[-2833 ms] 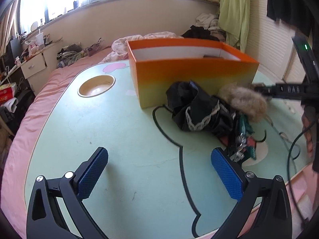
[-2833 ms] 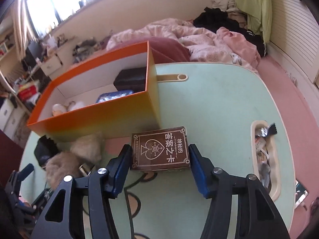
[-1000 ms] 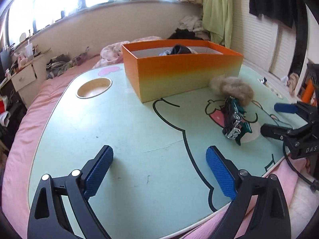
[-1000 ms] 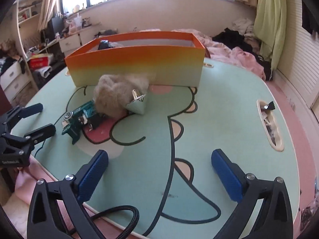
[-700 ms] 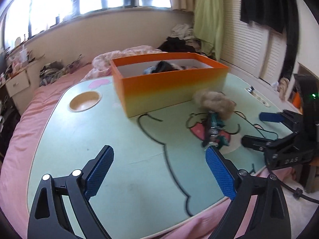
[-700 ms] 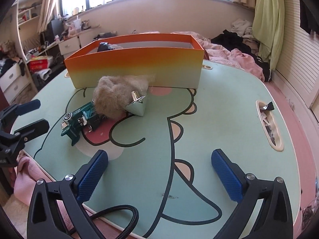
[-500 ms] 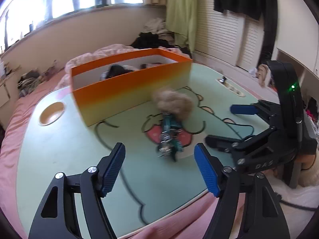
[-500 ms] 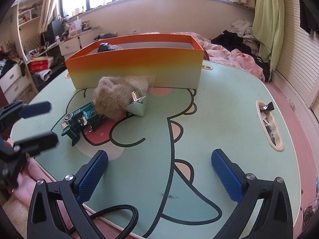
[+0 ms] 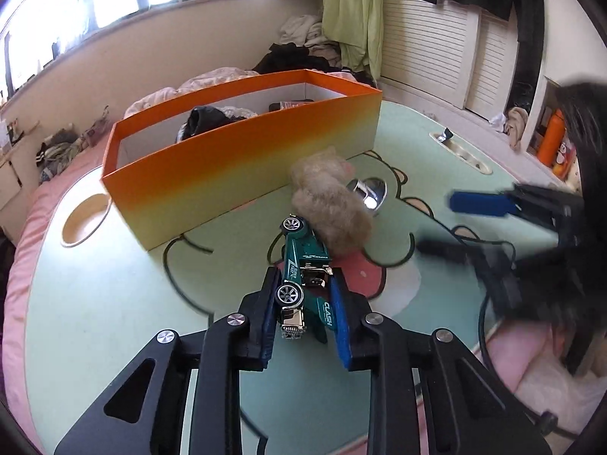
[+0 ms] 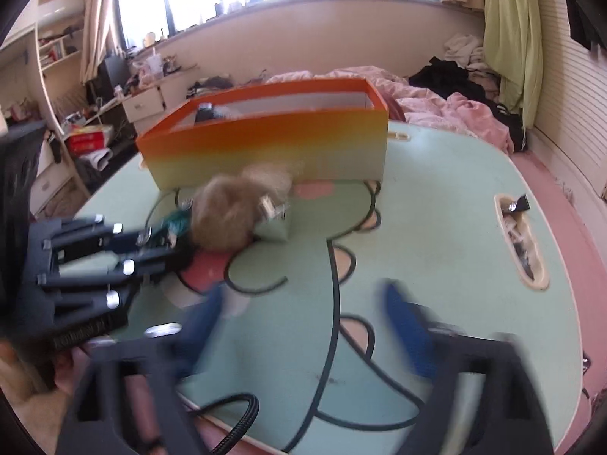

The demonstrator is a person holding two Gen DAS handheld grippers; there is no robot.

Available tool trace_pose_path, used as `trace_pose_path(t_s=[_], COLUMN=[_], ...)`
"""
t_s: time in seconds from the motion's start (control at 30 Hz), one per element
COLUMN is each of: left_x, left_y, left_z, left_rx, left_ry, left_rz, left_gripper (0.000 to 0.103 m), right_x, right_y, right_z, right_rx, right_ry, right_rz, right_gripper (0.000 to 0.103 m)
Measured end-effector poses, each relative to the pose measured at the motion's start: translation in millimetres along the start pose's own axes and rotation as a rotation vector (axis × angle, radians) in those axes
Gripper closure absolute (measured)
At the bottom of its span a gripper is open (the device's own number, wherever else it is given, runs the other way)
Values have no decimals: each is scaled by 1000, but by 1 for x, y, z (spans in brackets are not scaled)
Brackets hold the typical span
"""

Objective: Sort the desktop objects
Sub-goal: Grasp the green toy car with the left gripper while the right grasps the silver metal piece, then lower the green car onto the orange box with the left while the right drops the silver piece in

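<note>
The green toy car (image 9: 308, 265), in the lower middle of the left wrist view, carries white lettering: "CLASH" reads along its side panel near the bottom, just beside the blue pad (image 9: 338, 326) to its right. Smaller white print sits on its upper body panel, too small to make out. In the right wrist view, lettering runs along the black gripper body (image 10: 81, 331) at the lower left of the frame, blurred beyond reading. No other text is legible.
</note>
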State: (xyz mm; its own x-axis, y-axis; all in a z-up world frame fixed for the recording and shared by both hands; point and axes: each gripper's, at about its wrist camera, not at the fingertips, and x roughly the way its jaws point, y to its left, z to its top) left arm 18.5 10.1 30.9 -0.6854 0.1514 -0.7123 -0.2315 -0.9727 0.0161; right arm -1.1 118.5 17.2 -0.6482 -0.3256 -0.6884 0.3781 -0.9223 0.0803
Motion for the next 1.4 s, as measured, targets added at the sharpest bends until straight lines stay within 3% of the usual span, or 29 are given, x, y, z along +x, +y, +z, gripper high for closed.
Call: trace_pose_path(t_s=[0.2, 0.3, 0.33, 0.4, 0.47, 0.5, 0.53, 0.57, 0.77, 0.97, 1.1, 1.17, 1.2, 1.23, 1.27, 1.3, 1.37, 1.4], left_x=[-22, -21, -19, -14, -9, -8, -7, -7, -19, -38, -30, -15, -5, 5, 14, 19, 13, 8], left_y=[18, 31, 33, 31, 29, 28, 27, 28, 40, 42, 51, 63, 70, 77, 82, 84, 83, 81], left_z=[-26, -30, -28, -24, -19, -18, -18, -18, -15, 30, 72, 87, 91, 92, 89, 85, 71, 66], left_rx=[-36, -86, -96, -96, -94, -92, -89, -94, -145, -147, -174, -220, -245, -271, -297, -317, -320, -319], left_ry=[0, -35, -41, -44, -45, -49, -54, -59, -94, -201, -254, -256, -256, -250, -237, -222, -280, -296], left_rz=[-1, 10, 18, 21, 21, 17, 13, 18, 4, -18, -2, 7, 13, 32, 43, 36, 23, 39], left_gripper=[76, 65, 56, 52, 52, 55, 75, 76, 76, 76, 76, 75, 71, 58, 39, 32, 30, 30], right_x=[16, 23, 26, 35, 43, 44, 44, 41, 11, -7, 11, 30, 45, 60, 69, 66, 53, 46], right_y=[4, 11, 13, 13, 11, 12, 10, 8, -5, -11, -10, -14, -18, -20, -21, -16, -4, -2], right_z=[23, 32, 35, 39, 39, 35, 33, 31, 31, 82, 124, 133, 135, 135, 131, 126, 114, 109], right_rx=[6, -17, -15, -4, 6, 13, 24, 38, 84, 141, 152, 162, 170, 179, 188, 148, 83, 74], right_ry=[26, 16, 22, 41, 67, 82, 90, 82, -15, -119, -187, -178, -139, -76, -29, -71, -124, -149], right_rz=[95, 76, 73, 58, 47, 56, 69, 80, 109, 114, 14, -19, -37, -63, -79, -111, -157, -154], right_gripper=[56, 55, 54, 52, 56, 76, 76, 76, 76, 76, 76, 75, 70, 65, 56, 54, 38, 36])
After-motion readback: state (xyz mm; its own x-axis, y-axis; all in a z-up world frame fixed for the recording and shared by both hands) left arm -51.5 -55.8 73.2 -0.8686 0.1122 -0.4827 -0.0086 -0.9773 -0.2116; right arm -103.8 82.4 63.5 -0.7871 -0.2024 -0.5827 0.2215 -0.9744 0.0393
